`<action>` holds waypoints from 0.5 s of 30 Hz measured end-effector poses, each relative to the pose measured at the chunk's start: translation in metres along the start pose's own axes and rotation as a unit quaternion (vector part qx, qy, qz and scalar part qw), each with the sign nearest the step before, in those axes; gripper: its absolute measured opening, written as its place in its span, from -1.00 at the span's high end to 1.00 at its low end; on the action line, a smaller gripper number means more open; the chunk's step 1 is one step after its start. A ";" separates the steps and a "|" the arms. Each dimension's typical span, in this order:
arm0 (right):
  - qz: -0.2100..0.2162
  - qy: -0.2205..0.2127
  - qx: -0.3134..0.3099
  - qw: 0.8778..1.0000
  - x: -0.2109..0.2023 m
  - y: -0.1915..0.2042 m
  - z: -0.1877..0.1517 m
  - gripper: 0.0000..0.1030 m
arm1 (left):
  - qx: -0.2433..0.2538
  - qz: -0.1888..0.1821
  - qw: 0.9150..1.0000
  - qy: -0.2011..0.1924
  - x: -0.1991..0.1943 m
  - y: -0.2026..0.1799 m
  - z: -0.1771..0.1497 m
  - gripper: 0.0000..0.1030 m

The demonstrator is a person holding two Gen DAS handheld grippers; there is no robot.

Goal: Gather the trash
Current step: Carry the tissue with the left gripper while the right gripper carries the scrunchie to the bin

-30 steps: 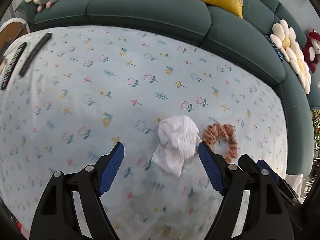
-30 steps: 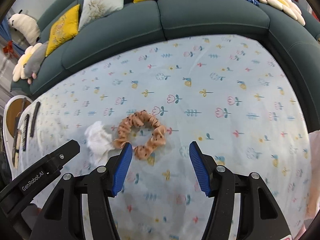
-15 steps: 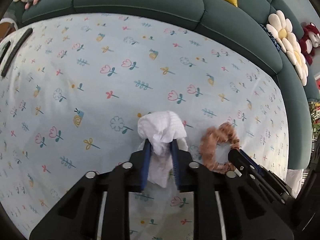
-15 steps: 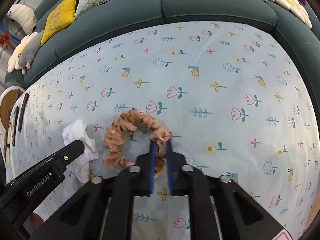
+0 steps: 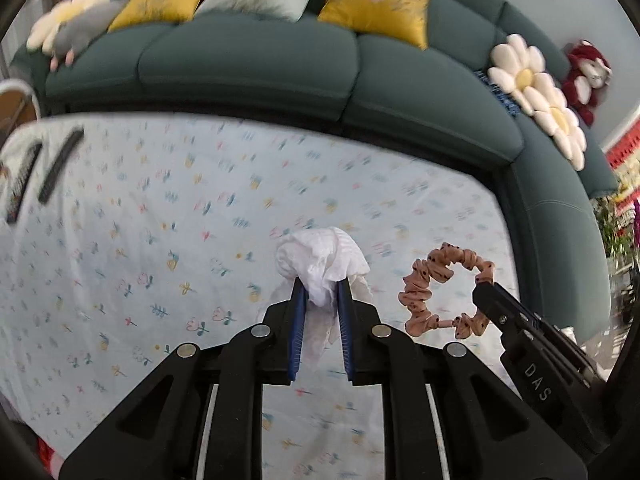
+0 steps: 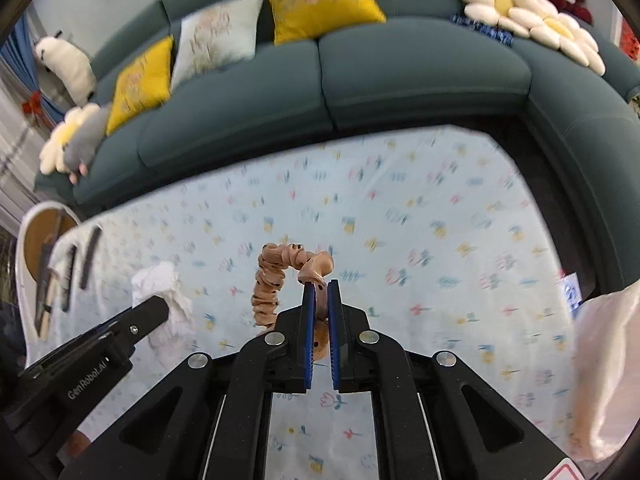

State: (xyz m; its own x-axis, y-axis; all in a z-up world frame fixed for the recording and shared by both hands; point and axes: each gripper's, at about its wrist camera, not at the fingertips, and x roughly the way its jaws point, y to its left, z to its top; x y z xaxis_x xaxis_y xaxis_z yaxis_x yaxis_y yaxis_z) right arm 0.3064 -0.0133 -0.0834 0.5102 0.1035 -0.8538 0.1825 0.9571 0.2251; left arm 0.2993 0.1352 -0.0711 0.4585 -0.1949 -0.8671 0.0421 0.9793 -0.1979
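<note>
Far left of both tongs, 2 dark remotes lie on the floral cloth. The left gripper pinches 1 crumpled white tissue. Just right, the right gripper clamps 1 spotted peach scrunchie.

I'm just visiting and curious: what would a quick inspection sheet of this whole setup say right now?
Surface: flower-print cloth covering the table.
Job's things: crumpled white tissue and peach dotted scrunchie, both lifted off the cloth.
Clutter: dark remote controls at the far left edge.
Grippers: left claw shut on the tissue; right claw shut on the scrunchie.
Cables: nothing seen.
Surroundings: teal sofa with yellow cushions, daisy pillows and a red plush toy.
</note>
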 end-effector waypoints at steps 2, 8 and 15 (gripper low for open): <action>0.004 -0.023 0.004 1.000 -0.029 -0.007 0.005 0.87 | 0.015 -0.001 1.000 -0.015 -0.020 -0.018 0.000 0.70; 0.007 -0.083 0.015 0.996 -0.109 -0.039 0.013 0.87 | 0.055 -0.023 0.996 -0.064 -0.087 -0.078 -0.007 0.70; -0.005 -0.137 0.031 0.990 -0.185 -0.090 0.006 0.87 | 0.104 -0.046 0.989 -0.098 -0.137 -0.143 -0.028 0.70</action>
State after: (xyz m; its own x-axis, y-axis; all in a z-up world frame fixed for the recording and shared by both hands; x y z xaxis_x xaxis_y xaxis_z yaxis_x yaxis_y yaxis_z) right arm 0.2008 -0.1202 0.0572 0.7157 0.0089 -0.6983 0.2350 0.9385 0.2529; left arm 0.2061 0.0203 0.0629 0.6064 -0.2903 -0.7403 0.2650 0.9515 -0.1560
